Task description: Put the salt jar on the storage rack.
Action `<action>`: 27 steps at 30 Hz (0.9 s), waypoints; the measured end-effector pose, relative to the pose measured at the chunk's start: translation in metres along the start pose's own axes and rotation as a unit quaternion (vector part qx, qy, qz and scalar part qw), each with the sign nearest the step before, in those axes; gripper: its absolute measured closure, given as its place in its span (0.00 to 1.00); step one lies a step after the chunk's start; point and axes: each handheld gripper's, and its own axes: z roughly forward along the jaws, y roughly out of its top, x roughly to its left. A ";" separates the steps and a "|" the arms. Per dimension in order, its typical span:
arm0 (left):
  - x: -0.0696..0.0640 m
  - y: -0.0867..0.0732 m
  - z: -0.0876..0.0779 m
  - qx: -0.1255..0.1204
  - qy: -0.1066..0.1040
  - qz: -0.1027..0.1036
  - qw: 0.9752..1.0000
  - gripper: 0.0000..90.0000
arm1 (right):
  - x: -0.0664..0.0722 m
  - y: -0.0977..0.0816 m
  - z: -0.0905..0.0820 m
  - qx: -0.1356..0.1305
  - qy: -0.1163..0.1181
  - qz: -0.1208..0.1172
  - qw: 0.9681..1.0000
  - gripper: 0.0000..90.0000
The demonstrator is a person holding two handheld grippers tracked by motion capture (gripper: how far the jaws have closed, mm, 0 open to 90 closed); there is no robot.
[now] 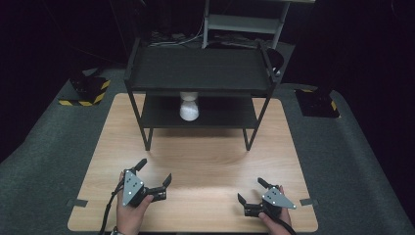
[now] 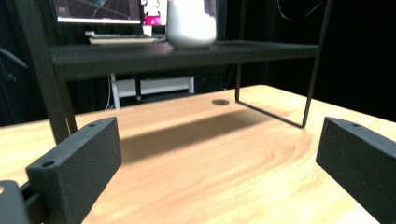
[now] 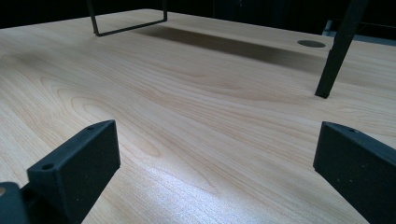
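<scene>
Two grippers, left gripper and right gripper, rest wide-jawed and empty on the wooden table, well short of the black shelf rack; a white jar on its lower shelf likely demands a low, level reach.

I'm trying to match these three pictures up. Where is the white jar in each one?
High view: white jar at centre, on the black rack's lower shelf.
Left gripper view: top centre, on that shelf.
Right gripper view: not in it.
Shared landmark: the wooden table.
</scene>
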 end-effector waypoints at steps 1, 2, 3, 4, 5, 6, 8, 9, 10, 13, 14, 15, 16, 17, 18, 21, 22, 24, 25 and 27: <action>0.000 0.000 0.000 0.000 0.000 0.000 1.000 0.01 | 0.000 0.000 0.000 0.000 0.000 0.000 1.000 0.01; 0.000 -0.006 -0.002 0.005 -0.001 0.000 1.000 0.01 | 0.000 0.000 0.000 0.000 0.000 0.000 1.000 0.01; 0.000 -0.006 -0.002 0.005 -0.001 0.000 1.000 0.01 | 0.000 0.000 0.000 0.000 0.000 0.000 1.000 0.01; 0.001 -0.014 -0.005 0.011 -0.003 0.003 1.000 0.01 | 0.000 0.000 0.000 0.000 0.000 0.000 1.000 0.01; 0.001 -0.014 -0.005 0.011 -0.003 0.003 1.000 0.01 | 0.000 0.000 0.000 0.000 0.000 0.000 1.000 0.01; 0.001 -0.015 -0.005 0.013 -0.003 0.003 1.000 0.01 | 0.000 0.000 0.000 -0.001 0.000 -0.001 1.000 0.01; 0.001 -0.022 -0.006 0.023 0.001 0.004 1.000 0.01 | 0.000 0.000 0.000 -0.001 -0.001 -0.001 1.000 0.01; 0.001 -0.025 -0.007 0.029 0.005 0.003 1.000 0.01 | 0.000 0.000 0.000 -0.001 -0.001 -0.001 1.000 0.01; 0.003 -0.032 -0.008 0.041 0.010 0.004 0.999 0.01 | 0.000 0.000 0.000 -0.001 0.000 -0.001 1.000 0.01; 0.004 -0.039 -0.010 0.056 0.015 -0.004 0.998 0.01 | 0.000 0.000 0.000 -0.001 -0.001 0.000 1.000 0.01; 0.004 -0.040 -0.010 0.060 0.015 -0.005 0.998 0.01 | 0.000 -0.001 0.000 -0.002 -0.001 0.000 1.000 0.01; 0.004 -0.040 -0.010 0.060 0.015 -0.005 0.998 0.01 | 0.000 -0.001 0.000 -0.002 -0.001 0.000 1.000 0.01; 0.004 -0.040 -0.010 0.064 0.016 -0.006 0.998 0.01 | 0.001 -0.001 0.000 -0.002 -0.002 0.001 1.000 0.01; 0.004 -0.040 -0.011 0.068 0.015 -0.004 0.998 0.01 | 0.001 -0.001 0.000 -0.003 -0.002 0.001 1.000 0.01; 0.005 -0.038 -0.011 0.076 0.010 -0.004 0.997 0.01 | 0.001 -0.001 -0.001 -0.004 -0.003 0.001 1.000 0.01; 0.005 -0.036 -0.010 0.090 0.006 -0.003 0.996 0.01 | 0.000 -0.002 -0.001 -0.005 -0.003 0.003 1.000 0.01; 0.005 -0.036 -0.010 0.090 0.006 -0.003 0.996 0.01 | 0.000 -0.002 -0.001 -0.005 -0.003 0.003 1.000 0.01; 0.005 -0.035 -0.009 0.094 0.003 0.001 0.996 0.01 | 0.000 -0.002 -0.001 -0.006 -0.003 0.005 1.000 0.01; 0.005 -0.034 -0.009 0.097 -0.001 0.007 0.995 0.01 | -0.001 -0.002 -0.001 -0.007 -0.001 0.005 1.000 0.01; 0.004 -0.031 -0.007 0.107 -0.008 0.019 0.994 0.01 | -0.001 -0.002 -0.001 -0.006 0.000 0.003 1.000 0.01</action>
